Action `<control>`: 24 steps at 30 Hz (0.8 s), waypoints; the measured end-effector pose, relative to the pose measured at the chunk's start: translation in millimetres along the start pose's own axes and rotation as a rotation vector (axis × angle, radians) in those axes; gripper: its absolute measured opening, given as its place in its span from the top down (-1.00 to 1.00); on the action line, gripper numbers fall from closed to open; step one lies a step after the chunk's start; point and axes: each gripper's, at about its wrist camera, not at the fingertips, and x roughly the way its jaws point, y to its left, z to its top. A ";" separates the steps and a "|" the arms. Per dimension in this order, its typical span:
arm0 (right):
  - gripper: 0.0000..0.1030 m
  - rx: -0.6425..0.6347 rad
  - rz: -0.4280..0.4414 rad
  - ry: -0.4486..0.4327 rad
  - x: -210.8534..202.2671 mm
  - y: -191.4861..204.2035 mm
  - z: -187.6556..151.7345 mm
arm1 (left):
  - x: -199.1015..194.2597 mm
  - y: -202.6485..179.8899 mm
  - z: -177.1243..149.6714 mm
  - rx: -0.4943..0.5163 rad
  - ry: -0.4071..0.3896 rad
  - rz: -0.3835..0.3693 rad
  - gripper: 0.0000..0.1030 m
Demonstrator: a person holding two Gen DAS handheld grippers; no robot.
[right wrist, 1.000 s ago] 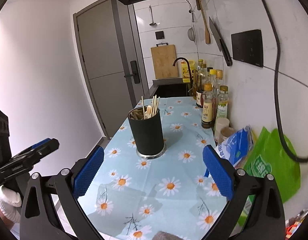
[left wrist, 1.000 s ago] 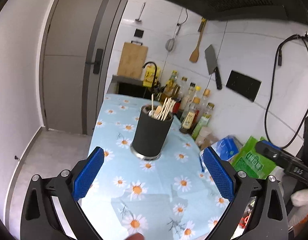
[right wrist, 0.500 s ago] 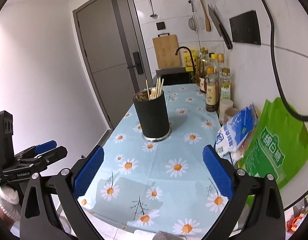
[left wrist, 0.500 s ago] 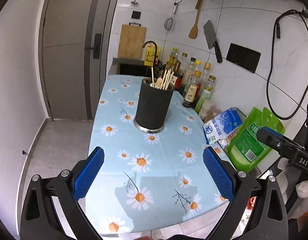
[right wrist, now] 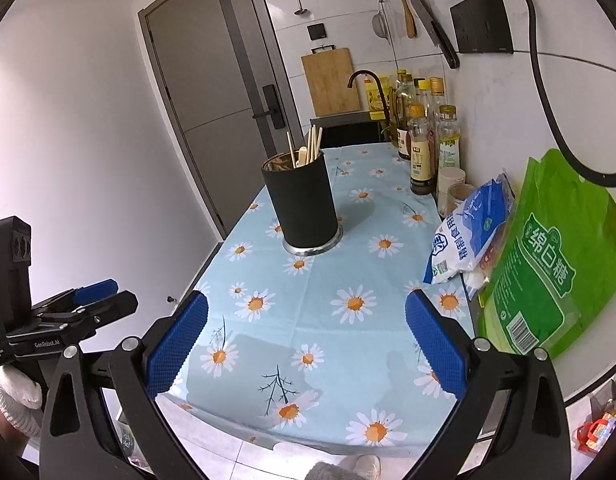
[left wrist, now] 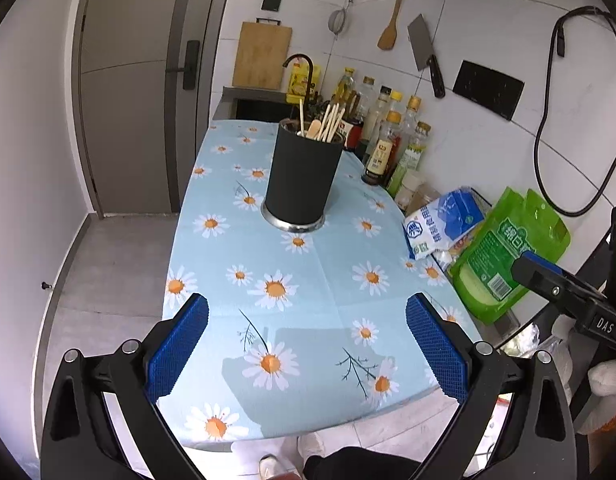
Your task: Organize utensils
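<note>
A black cylindrical utensil holder (left wrist: 304, 176) with a metal base stands upright on the daisy-print counter; it also shows in the right wrist view (right wrist: 304, 204). Wooden chopsticks and a wooden spoon (left wrist: 325, 122) stick out of its top. My left gripper (left wrist: 306, 344) is open and empty, held back over the counter's near edge. My right gripper (right wrist: 304, 344) is open and empty, also near the front edge, to the right of the left one. Each gripper appears in the other's view: the right one at the right edge (left wrist: 563, 292), the left one at the left edge (right wrist: 72, 312).
Sauce and oil bottles (left wrist: 391, 140) line the wall behind the holder. A blue-white bag (left wrist: 443, 224) and a green bag (left wrist: 507, 248) lie at the counter's right. A cleaver (left wrist: 425, 52), spatula and strainer hang on the wall. A sink tap (left wrist: 304, 68) and cutting board stand at the far end.
Both grippers have pulled back and up from the holder toward the counter's front edge. The holder now looks farther away. Both stay open and empty.
</note>
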 end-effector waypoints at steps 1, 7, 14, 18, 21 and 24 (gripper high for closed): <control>-0.90 0.001 0.002 0.001 0.0 -0.4 -0.8 | 0.5 0.1 -1.2 0.000 0.003 0.000 -0.87; -0.90 0.002 0.014 0.018 -0.3 3.0 -0.5 | 2.6 1.0 -3.1 -0.007 0.009 0.016 -0.87; -0.90 0.008 0.010 0.036 3.8 2.4 -2.1 | 3.7 -1.3 -2.6 -0.006 0.025 -0.009 -0.87; -0.90 0.016 -0.005 0.038 5.3 0.7 -3.4 | 5.3 -1.8 -2.2 -0.014 0.026 -0.015 -0.87; -0.90 0.018 -0.007 0.039 5.3 -0.1 -3.0 | 3.8 -3.3 -1.9 -0.012 0.020 -0.013 -0.87; -0.90 0.014 -0.014 0.032 4.1 -0.8 -1.8 | 4.2 -3.3 -3.1 -0.012 0.027 -0.018 -0.87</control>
